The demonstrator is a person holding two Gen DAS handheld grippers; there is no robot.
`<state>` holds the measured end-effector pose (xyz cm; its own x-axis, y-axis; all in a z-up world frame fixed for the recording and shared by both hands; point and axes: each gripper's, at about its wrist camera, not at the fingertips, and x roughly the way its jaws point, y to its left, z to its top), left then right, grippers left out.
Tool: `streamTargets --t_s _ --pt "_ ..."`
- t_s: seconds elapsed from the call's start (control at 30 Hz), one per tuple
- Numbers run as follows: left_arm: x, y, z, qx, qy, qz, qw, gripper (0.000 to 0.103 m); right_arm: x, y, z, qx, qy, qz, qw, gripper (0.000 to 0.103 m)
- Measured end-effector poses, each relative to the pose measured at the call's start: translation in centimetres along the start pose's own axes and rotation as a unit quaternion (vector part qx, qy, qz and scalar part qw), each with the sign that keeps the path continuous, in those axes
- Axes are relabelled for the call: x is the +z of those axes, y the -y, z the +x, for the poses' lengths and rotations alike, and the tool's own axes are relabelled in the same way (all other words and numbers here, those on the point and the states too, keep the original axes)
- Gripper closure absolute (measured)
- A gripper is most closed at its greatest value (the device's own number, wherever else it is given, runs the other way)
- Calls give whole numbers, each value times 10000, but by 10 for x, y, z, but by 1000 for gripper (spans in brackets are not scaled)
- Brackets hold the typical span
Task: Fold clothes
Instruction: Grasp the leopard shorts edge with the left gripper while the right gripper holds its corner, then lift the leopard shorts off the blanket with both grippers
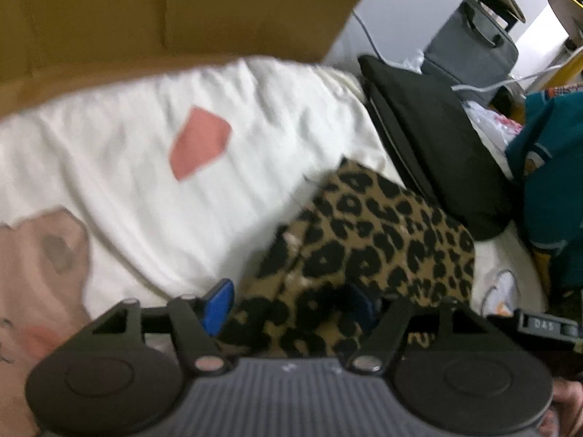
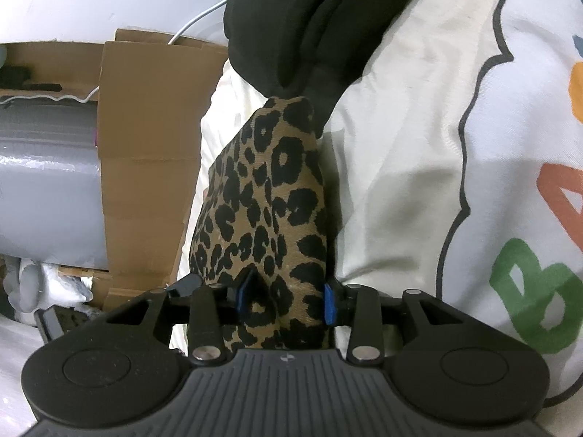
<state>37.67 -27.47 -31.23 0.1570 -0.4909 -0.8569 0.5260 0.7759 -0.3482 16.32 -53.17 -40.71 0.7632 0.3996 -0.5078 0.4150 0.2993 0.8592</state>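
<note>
Folding the leopard-print garment (image 2: 269,200), we hold both grippers' fingers spread around it, pinching nothing; next, close and lift an edge.

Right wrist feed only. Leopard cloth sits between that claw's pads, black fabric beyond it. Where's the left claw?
Observer: The left claw is at the leopard cloth too, jaws wide, with cloth between them.
Operator: Any other clothes nearby?
Observer: A teal garment lies past the black fabric, at the right edge of the left wrist view.
Operator: Anything behind those?
Observer: A grey bag stands further back.
</note>
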Motion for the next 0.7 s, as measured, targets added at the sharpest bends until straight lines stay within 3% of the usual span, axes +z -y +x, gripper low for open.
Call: streamTargets --t_s 0.2,0.27,0.37,0.47,0.7 --pt "0 -8 11 -319 -121 -49 9994 26 -3 -4 0 -119 -166 -168 9996 63" --pt "0 -10 17 -344 -153 -29 9993 26 -4 -6 -1 -172 -161 -277 9993 77" --pt "0 -8 23 -310 -166 59 9994 27 -8 -16 -4 -244 42 -649 9976 86" --pt "1 -1 25 -196 -170 255 9993 34 -10 -23 -7 -297 104 -885 9956 95" --pt "-6 9 20 -257 -77 348 9990 50 -1 -31 -15 -393 237 -900 9949 98"
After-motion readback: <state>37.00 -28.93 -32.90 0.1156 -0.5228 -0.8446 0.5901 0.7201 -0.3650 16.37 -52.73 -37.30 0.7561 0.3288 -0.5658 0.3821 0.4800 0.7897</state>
